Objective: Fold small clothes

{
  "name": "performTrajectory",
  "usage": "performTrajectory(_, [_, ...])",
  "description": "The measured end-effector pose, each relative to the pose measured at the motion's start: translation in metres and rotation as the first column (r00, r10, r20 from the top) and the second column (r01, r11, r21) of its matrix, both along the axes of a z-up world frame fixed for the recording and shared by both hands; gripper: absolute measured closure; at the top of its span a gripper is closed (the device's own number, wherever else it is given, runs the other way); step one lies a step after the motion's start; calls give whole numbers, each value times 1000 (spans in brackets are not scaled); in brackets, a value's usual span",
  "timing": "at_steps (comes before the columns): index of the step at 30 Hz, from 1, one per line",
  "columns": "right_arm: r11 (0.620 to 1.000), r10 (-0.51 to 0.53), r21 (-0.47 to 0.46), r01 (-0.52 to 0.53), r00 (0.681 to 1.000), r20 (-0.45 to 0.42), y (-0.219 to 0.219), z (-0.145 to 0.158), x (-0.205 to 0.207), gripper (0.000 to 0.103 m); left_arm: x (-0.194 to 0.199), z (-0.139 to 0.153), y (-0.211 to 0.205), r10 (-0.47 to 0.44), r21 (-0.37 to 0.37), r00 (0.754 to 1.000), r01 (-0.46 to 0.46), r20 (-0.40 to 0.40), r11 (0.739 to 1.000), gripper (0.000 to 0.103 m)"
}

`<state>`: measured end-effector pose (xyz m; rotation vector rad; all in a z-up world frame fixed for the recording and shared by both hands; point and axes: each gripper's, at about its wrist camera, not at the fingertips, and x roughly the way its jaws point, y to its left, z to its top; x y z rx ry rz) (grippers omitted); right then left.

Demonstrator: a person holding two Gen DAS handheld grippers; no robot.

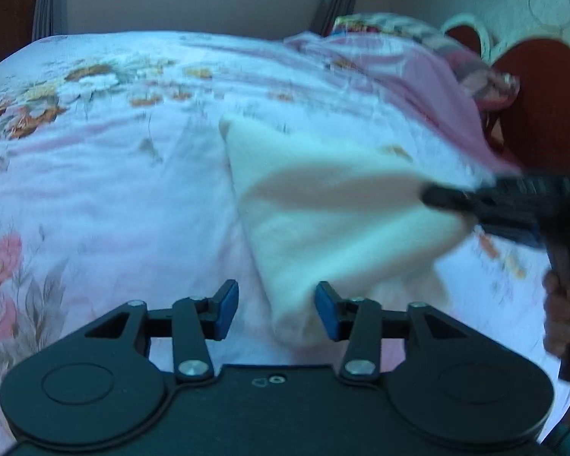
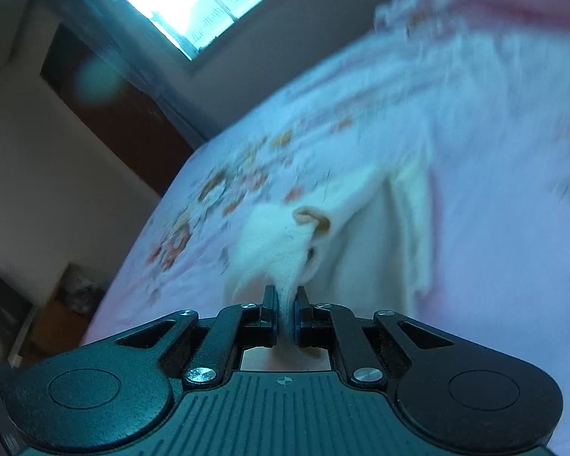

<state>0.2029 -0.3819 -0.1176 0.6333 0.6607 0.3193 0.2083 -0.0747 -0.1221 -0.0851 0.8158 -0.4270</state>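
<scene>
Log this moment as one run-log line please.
task: fold small clothes | right tool: shut on cream garment edge, lifted | left tool: open, garment corner between pads, unpinched | surface: floral bedsheet

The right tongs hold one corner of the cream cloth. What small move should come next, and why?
Probably carry the lifted corner across and lay it on the flat part. The right tongs are shut on the cream cloth, raising one side off the floral bedsheet. The left tongs stand open at its near edge, gripping nothing.
</scene>
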Motion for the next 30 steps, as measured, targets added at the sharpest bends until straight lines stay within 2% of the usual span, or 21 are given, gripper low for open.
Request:
performTrajectory(2, [999,-19,-50,20,1000,8,-4,1,-15,97,5,7,-5,2,-2,1000,-2,24,1000,60])
performTrajectory(5, [994,-33,-110,20,993,-116,-1,-33,-24,97,13,5,-20,-16,-9,1000,16,21,1000,59])
performTrajectory(7, [993,-31,-114,11,983,-179,6,-57,-24,97,19,-4,-34,-42,7,999,42,0,999,59])
performTrajectory(8, [994,-36,-110,16,982,-183,6,-61,-24,96,22,-10,-42,-54,27,998,54,-19,998,58])
performTrajectory(10, [995,-48,-90,32,981,-189,3,-59,-20,96,28,-28,-54,-63,115,996,70,-68,991,59])
performTrajectory(13, [998,-50,-49,43,988,-146,-7,-45,-17,86,31,-44,-53,-79,125,990,93,-114,988,58])
performTrajectory(14, [997,-59,-50,53,991,-123,-9,-40,-13,78,31,-44,-52,-76,115,990,90,-116,989,58])
performTrajectory(15, [996,-75,-49,70,991,-111,-13,-37,-7,65,32,-45,-50,-70,104,990,84,-124,991,58])
performTrajectory(16, [995,-89,-47,85,990,-106,-19,-34,1,60,33,-46,-48,-62,90,989,75,-134,993,58])
performTrajectory(20, [990,-140,2,142,980,-141,-40,-40,49,59,34,-47,-40,-43,64,988,53,-147,997,54])
performTrajectory(25, [983,-174,-86,161,969,-177,-46,-54,104,59,37,-42,-41,-40,57,988,49,-148,997,55])
performTrajectory(27, [982,-173,-101,159,972,-159,-44,-56,115,60,36,-33,-40,-44,47,991,50,-124,998,57])
performTrajectory(28, [978,-179,-133,161,975,-132,-41,-55,117,68,36,-28,-41,-45,51,994,51,-99,997,57])
performTrajectory(29, [976,-168,-157,150,979,-113,-39,-54,118,98,38,-21,-42,-50,52,996,54,-75,997,57])
performTrajectory(30, [977,-163,-160,144,980,-113,-37,-53,119,98,42,-15,-43,-61,42,996,63,-61,997,57])
